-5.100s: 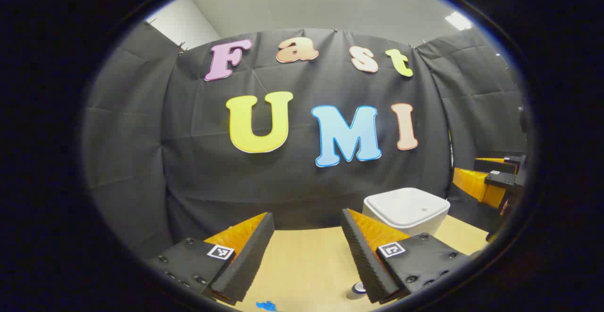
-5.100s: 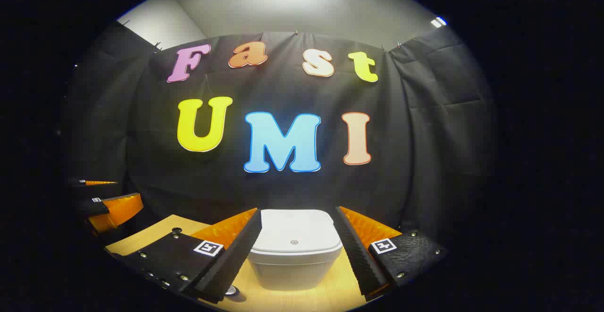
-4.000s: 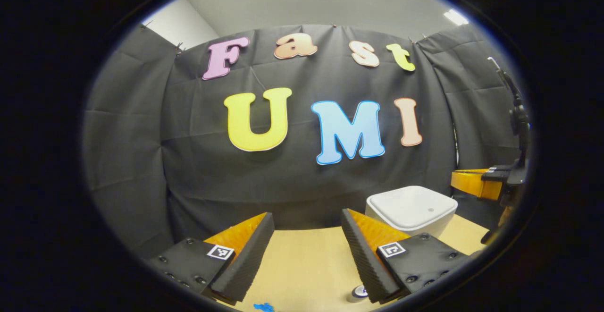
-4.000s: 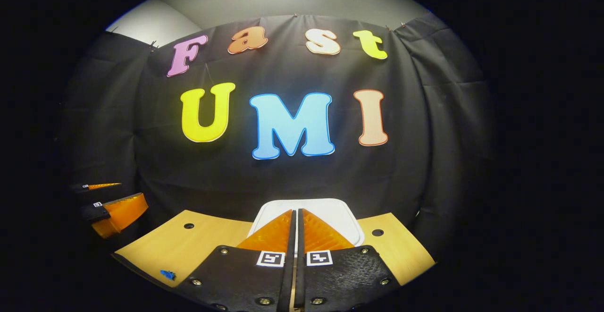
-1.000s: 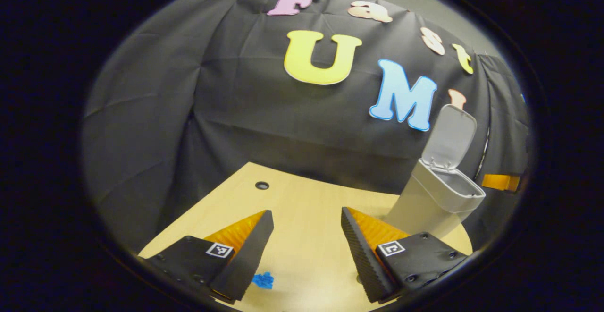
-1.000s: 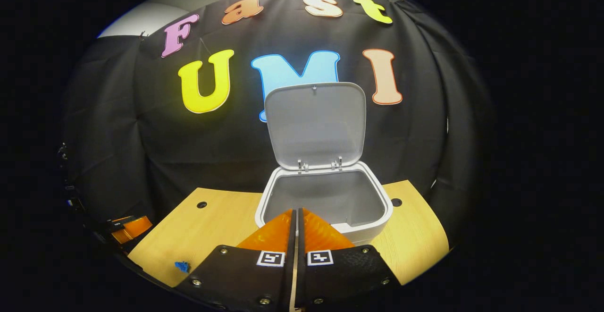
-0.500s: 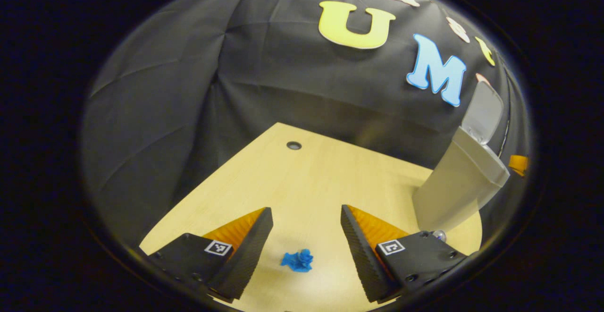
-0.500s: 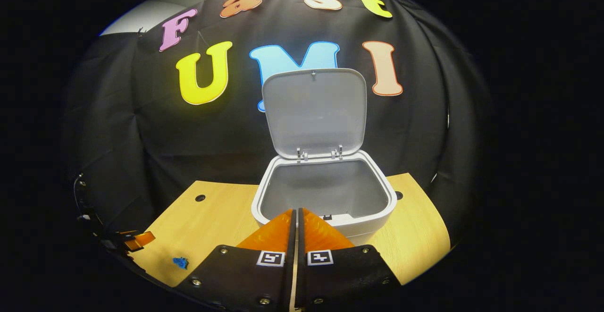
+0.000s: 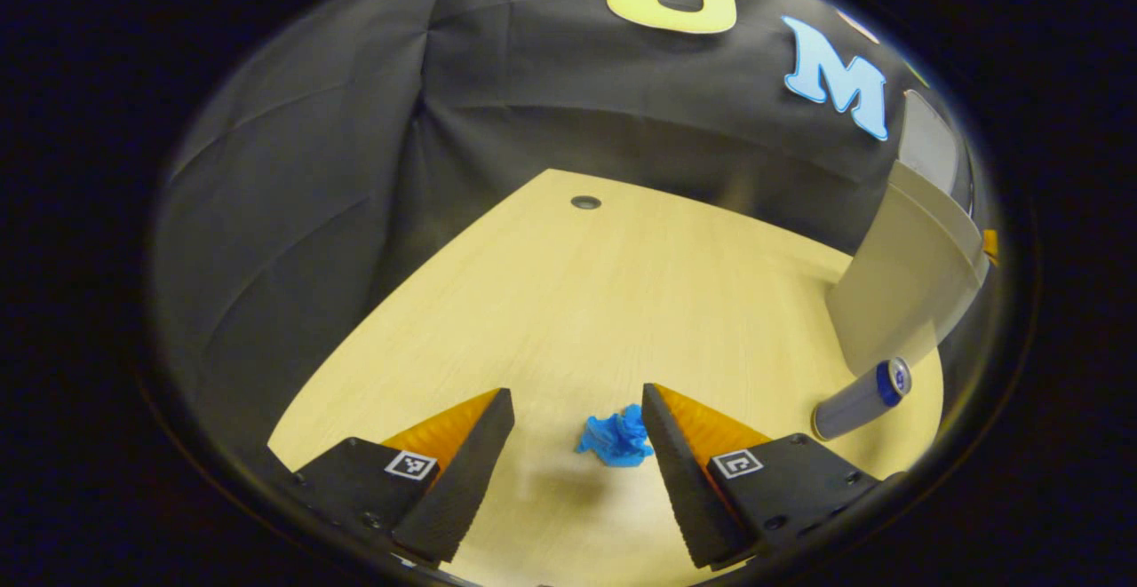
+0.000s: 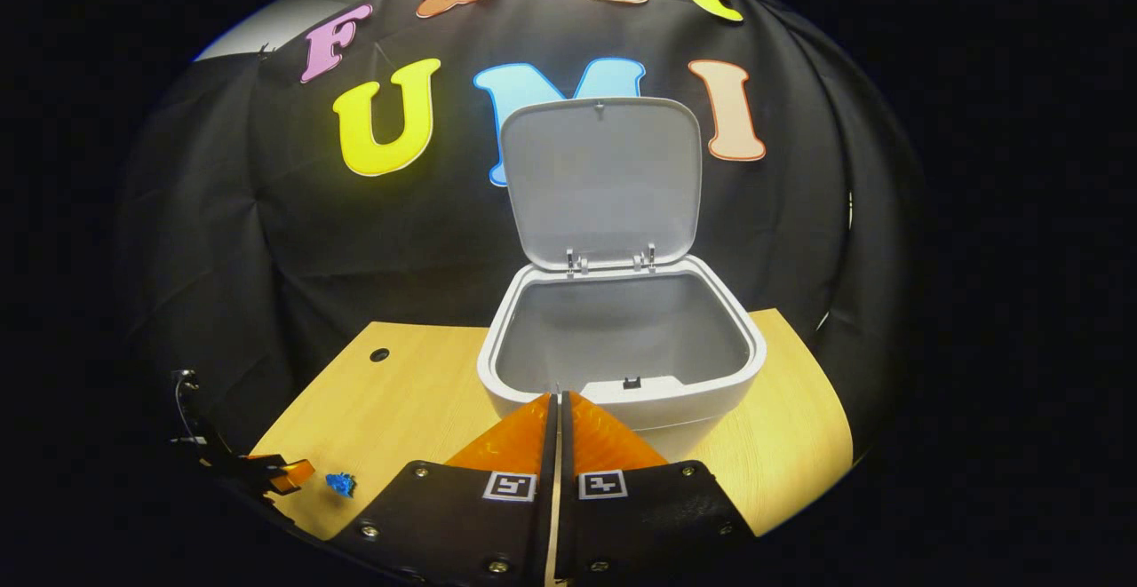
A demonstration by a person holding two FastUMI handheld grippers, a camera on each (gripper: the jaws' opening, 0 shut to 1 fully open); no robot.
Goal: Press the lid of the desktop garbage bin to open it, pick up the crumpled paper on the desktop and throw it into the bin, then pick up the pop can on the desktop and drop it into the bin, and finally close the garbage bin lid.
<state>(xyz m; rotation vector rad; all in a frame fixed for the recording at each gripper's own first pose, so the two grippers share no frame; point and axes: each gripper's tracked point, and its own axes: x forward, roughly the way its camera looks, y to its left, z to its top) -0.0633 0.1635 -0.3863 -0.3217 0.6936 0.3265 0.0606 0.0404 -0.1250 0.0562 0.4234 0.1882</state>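
Crumpled paper [image 9: 615,437]: blue, small, on the desktop [image 9: 568,303], between the parted fingers of the left gripper [image 9: 577,445], nearer the right-hand finger and just beside or perhaps touching it; contact too fine to judge. Fingers wide apart, nothing clamped yet. Spread probably kept so as to straddle the paper before closing.

Beyond the paper, toward the bin [image 9: 897,289]: pop can [image 9: 862,399] lying on its side near the bin's foot, blue end cap turned up and outward; no legible writing on it. Farther past the paper, a round cable hole [image 9: 585,202] near the desk's far edge.

Right gripper [image 10: 558,432]: fingers pressed together, nothing between them, hovering just in front of the bin's front rim. Likely parked there after the press, clear of the opening. Lid [image 10: 600,180] upright on its rear hinges, bin interior bare, so opening step apparently done. Small latch at the front rim. Coded square markers on both gripper bodies, not readable as text.
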